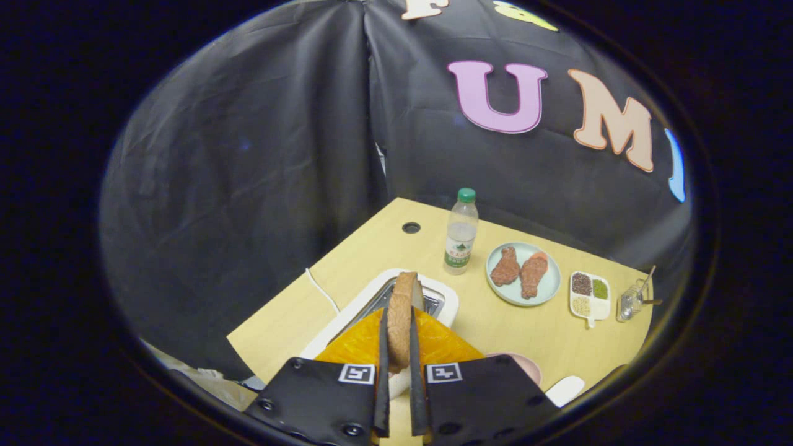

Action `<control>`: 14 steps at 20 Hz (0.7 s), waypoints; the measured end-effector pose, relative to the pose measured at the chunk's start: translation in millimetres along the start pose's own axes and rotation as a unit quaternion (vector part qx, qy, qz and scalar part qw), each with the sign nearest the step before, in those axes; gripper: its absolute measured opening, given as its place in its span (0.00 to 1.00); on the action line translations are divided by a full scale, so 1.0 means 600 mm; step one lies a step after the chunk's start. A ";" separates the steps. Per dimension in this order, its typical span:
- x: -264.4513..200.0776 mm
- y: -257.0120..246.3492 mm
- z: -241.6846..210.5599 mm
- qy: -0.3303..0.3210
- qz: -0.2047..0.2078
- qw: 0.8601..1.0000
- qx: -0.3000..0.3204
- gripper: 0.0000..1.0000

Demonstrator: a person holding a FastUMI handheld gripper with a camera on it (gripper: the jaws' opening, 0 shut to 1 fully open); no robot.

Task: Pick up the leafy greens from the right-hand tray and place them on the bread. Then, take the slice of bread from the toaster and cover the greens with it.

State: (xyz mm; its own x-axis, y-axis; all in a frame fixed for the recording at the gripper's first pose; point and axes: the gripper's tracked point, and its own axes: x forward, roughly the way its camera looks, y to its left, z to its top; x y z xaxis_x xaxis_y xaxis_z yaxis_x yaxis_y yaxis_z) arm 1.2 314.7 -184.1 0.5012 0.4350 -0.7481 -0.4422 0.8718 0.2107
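In the gripper view, the hand-held gripper (399, 347) holds a slice of bread (401, 319) on its edge. Both orange fingers (356, 344) press on the flat sides of the slice, one on each side, so the gripper is clenched on the bread. The brown crust faces up and runs straight ahead between the fingers. The far end of the slice sits over the slot of the white toaster (443, 297). The toaster is just ahead of the fingers, and I cannot tell if the bread touches it. A thin white cord (322, 290) runs from the toaster across the bench (365, 248).

The bench is light wood with a small round hole (411, 227) near its far corner. Beyond the toaster stands a clear water bottle (461, 232) with a green cap, upright. Next to the bottle, a little further to the right, lies a pale blue plate (495, 285) with two brown chicken legs (519, 271) side by side on it. Beside the plate is a small white dish (590, 296) with four little parts, each with a different stuff in it: dark, green and pale. Past that dish sits a tiny wire basket (630, 302) near the bench's edge.

Close to the right finger, a pink round rim (526, 364) peeks out, and a white rounded thing (564, 390) lies just beside it. I cannot tell what they are. I cannot make out the leafy greens.
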 end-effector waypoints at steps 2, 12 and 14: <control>-0.025 -0.015 0.018 -0.023 0.001 1.000 0.011 0.16; -0.066 -0.133 -0.045 -0.053 -0.026 0.997 0.052 0.16; -0.057 -0.144 -0.083 -0.045 -0.017 0.996 0.074 0.16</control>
State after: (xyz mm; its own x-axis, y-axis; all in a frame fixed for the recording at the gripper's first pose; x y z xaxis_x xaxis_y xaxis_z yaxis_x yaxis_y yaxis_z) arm -15.2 213.2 -208.0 0.5820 0.4179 -0.6976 -0.3123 0.9069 0.2827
